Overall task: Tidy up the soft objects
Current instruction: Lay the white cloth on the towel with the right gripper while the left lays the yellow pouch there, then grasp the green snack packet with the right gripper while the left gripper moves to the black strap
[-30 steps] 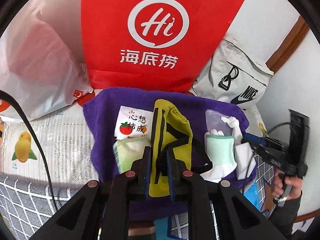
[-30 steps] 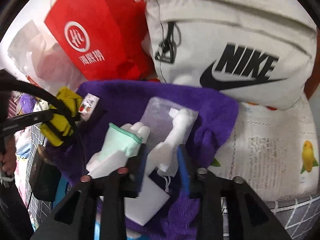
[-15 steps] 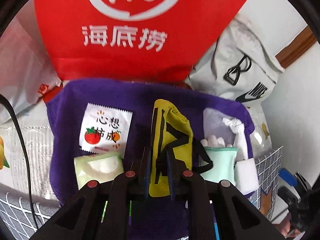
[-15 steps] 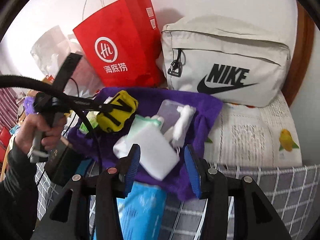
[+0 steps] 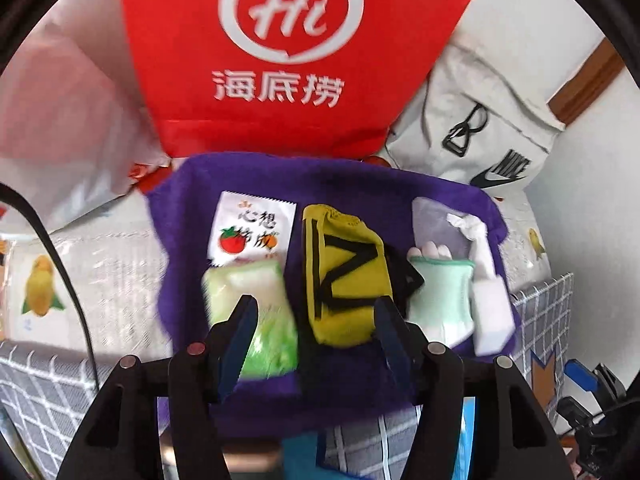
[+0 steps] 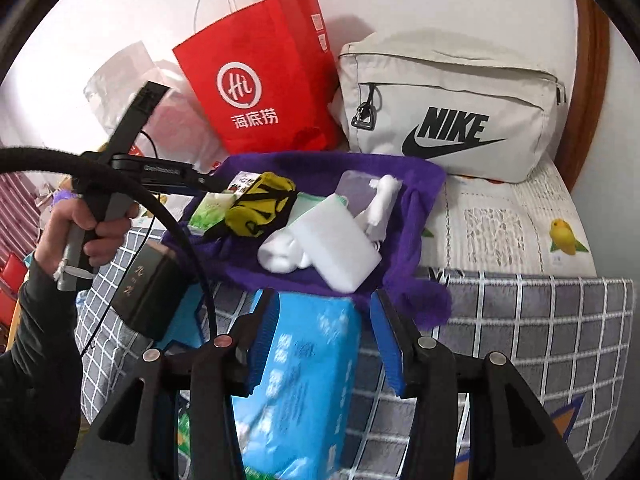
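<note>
Your left gripper (image 5: 314, 316) has just been opening and grips nothing; the yellow pouch (image 5: 344, 276) lies loose between its fingertips on the purple towel (image 5: 352, 188), a green packet (image 5: 252, 300) at its nine o'clock. Your right gripper (image 6: 322, 316) has just been widening, empty, above a blue pack (image 6: 296, 380).

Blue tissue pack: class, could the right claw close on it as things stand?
Probably yes. The right claw stands open with the blue tissue pack directly below its fingers; nothing lies over the pack there, though the purple towel covers its far end.
</note>
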`<action>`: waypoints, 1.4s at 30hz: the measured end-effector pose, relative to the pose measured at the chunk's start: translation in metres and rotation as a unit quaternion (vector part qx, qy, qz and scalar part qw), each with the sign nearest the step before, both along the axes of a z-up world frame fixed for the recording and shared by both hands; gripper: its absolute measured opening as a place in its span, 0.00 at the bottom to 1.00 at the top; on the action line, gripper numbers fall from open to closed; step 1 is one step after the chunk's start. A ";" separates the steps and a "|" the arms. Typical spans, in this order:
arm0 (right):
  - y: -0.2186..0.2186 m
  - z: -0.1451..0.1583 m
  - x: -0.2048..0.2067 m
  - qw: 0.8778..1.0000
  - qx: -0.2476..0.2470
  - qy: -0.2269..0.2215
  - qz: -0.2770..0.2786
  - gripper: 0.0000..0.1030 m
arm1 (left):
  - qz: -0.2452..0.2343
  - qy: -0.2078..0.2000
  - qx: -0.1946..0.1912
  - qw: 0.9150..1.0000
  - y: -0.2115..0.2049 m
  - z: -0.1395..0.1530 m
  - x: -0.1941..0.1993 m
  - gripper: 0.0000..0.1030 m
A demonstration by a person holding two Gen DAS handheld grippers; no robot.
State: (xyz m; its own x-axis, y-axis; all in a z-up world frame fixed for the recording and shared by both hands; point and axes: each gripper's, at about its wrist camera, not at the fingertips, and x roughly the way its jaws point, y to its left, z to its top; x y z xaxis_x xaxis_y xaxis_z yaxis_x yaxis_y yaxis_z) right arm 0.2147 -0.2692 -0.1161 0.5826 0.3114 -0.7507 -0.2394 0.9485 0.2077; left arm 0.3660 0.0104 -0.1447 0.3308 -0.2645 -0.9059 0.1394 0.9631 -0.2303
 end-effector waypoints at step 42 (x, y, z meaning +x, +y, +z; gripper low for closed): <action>0.141 -0.119 -0.126 0.926 -0.200 0.035 0.317 0.53 | 0.062 -0.008 -0.047 0.997 0.079 0.001 -0.309 0.65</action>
State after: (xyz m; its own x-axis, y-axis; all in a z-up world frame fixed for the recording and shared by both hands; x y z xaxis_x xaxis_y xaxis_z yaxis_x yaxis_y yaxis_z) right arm 0.0885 -0.1278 -0.2347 0.3243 0.2623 -0.9088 -0.7736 0.6265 -0.0952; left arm 0.0570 0.0892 -0.1441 0.3813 -0.3043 -0.8729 0.0243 0.9472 -0.3196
